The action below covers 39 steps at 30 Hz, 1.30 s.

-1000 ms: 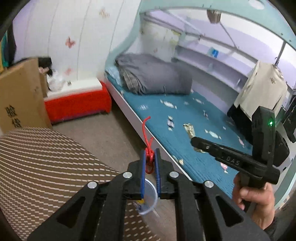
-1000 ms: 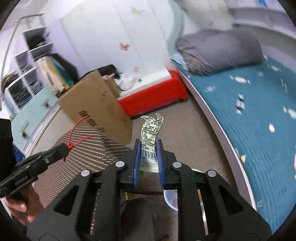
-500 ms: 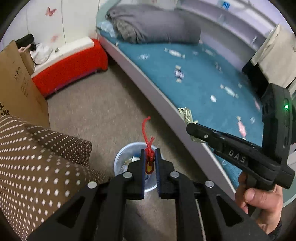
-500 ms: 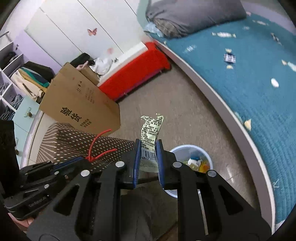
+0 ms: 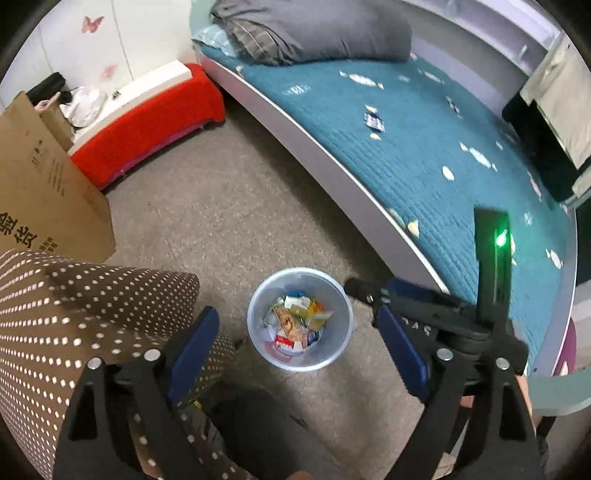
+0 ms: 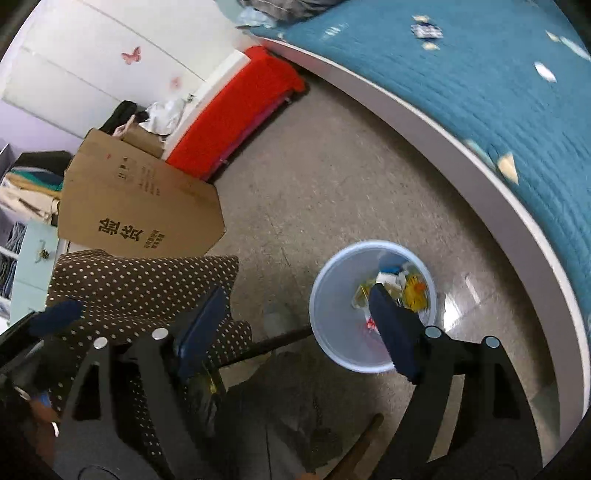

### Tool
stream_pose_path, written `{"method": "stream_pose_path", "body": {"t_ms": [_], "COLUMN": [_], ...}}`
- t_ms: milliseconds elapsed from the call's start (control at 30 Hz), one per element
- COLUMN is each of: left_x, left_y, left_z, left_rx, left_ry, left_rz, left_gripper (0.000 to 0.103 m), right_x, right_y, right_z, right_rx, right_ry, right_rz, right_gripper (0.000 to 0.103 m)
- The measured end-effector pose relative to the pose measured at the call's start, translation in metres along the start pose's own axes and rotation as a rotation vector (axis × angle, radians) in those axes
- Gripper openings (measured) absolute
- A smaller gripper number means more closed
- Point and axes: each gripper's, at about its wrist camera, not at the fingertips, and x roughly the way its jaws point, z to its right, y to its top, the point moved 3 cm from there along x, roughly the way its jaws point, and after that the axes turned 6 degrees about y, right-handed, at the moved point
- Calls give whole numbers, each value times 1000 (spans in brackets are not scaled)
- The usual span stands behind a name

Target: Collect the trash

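Both grippers hang with jaws opening and nothing between them, the left gripper (image 5: 299,332) straight above the trash bin (image 5: 334,354) (already littered inside), the right gripper (image 6: 295,325) with the bin (image 6: 325,332) beneath its right finger.

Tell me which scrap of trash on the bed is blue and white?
The little wrapper lying mid-mattress on the teal bedspread, below the grey folded blanket. It has dark blue patches; the other scraps around it are plain whitish or cream.
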Motion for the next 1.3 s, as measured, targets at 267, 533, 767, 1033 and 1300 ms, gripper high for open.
{"method": "stream_pose_path", "body": {"t_ms": [267,533,767,1033,1300], "left_x": [-49,-137,-221,-296,-362], "left_y": [-19,-58,-106,-166,-220], "left_z": [-1,-12,-35,-80,-105], "left_rx": [-40,-71,-93,-219,-339], "left_ry": [-14,51,207,333,368], "left_rz": [167,383,564,659,726], "left_gripper": [93,95,96,97,97], "right_x": [-46,-114,-172,-229,-274], "right_y": [-11,-28,-70,-128,-183], "right_z": [-16,-79,-163,-258,-319], "right_rx": [-22,-134,-293,-489,-624], "right_ry": [-42,-49,-70,-55,-93], "right_rz": [68,194,315,443,567], "right_gripper": [97,97,97,97,97]}}
